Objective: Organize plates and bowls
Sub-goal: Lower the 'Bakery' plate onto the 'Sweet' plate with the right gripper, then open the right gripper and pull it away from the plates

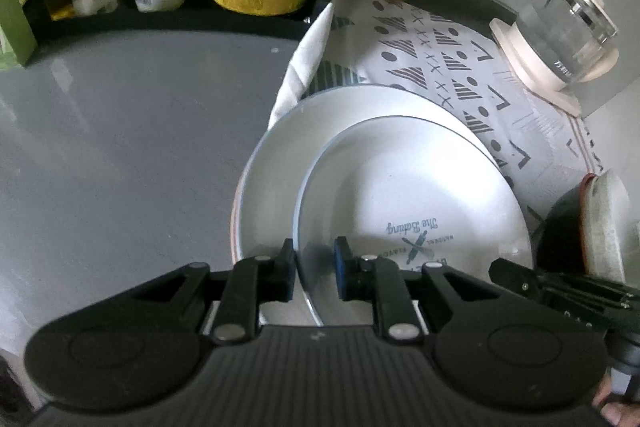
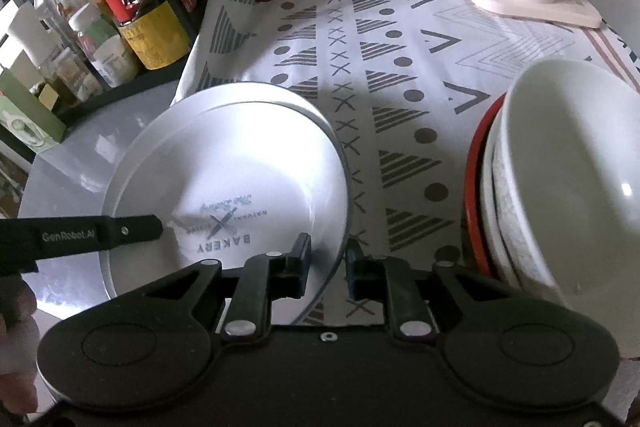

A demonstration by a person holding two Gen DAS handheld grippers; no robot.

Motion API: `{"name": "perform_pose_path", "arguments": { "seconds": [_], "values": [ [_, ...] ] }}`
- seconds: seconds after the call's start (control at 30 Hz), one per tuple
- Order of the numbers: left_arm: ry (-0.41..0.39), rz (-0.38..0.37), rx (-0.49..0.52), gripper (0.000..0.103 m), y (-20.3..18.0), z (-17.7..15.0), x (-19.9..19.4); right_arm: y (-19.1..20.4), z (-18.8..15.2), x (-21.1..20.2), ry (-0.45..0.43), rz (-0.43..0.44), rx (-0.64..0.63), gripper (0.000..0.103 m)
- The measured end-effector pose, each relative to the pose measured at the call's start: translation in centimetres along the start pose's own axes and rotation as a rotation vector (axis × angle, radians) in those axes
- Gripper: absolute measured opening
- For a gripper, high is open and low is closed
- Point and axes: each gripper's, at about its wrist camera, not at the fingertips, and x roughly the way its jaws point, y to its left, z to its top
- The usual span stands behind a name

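- My left gripper (image 1: 316, 265) pitches steeply down, its jaws narrow around the 7 o'clock rim of the top plate (image 1: 416, 203); whether the pads actually press it, I cannot tell.
- My right gripper (image 2: 329, 261) tilts down likewise, jaws narrow astride the same plate's (image 2: 240, 187) 5 o'clock rim, gaps showing beside it.
- That plate sits on a larger plate (image 2: 224, 99), half on the patterned cloth (image 2: 400, 75).
- Stacked bowls (image 2: 560, 163) stand at 3 o'clock on the worktop (image 1: 120, 131).

Glossy white ceramic plates (image 2: 248, 163), patterned cloth (image 2: 400, 75)
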Motion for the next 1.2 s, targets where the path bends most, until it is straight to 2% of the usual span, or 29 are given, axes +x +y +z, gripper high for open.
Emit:
{"name": "perform_pose_path", "arguments": {
  "seconds": [0.2,0.43,0.63,0.9,0.93,1.0,1.03,1.1,1.2],
  "values": [
    [0.002,0.035,0.021,0.015,-0.3,0.4,-0.1,-0.2,0.1,0.3,0.008,0.016,0.008,0.022],
    [-0.008,0.142,0.099,0.013,-1.5,1.0,-0.2,-0.8,0.0,-0.3,0.006,0.066,0.046,0.026],
    [-0.016,0.201,0.124,0.014,-2.3,1.2,-0.7,-0.9,0.1,-2.0,-0.042,0.128,0.061,0.041],
    [-0.058,0.141,0.081,0.019,-3.2,1.2,-3.3,-1.2,0.6,-4.8,-0.126,0.189,0.081,0.044],
    [-0.060,0.137,0.077,0.021,-3.3,1.2,-3.5,-1.4,0.6,-5.2,-0.138,0.192,0.086,0.044],
    [-0.070,0.133,0.075,0.037,-3.6,1.1,-4.1,-1.8,0.6,-5.8,-0.163,0.191,0.099,0.049],
    [-0.080,0.132,0.081,0.041,-3.9,1.0,-4.4,-2.1,0.6,-6.2,-0.176,0.191,0.107,0.049],
    [-0.101,0.132,0.090,0.057,-4.4,0.9,-5.0,-2.8,0.6,-6.7,-0.196,0.191,0.125,0.049],
    [-0.117,0.106,0.075,0.072,-5.0,0.8,-5.9,-3.7,0.7,-7.6,-0.230,0.174,0.138,0.052]
  ]
}}
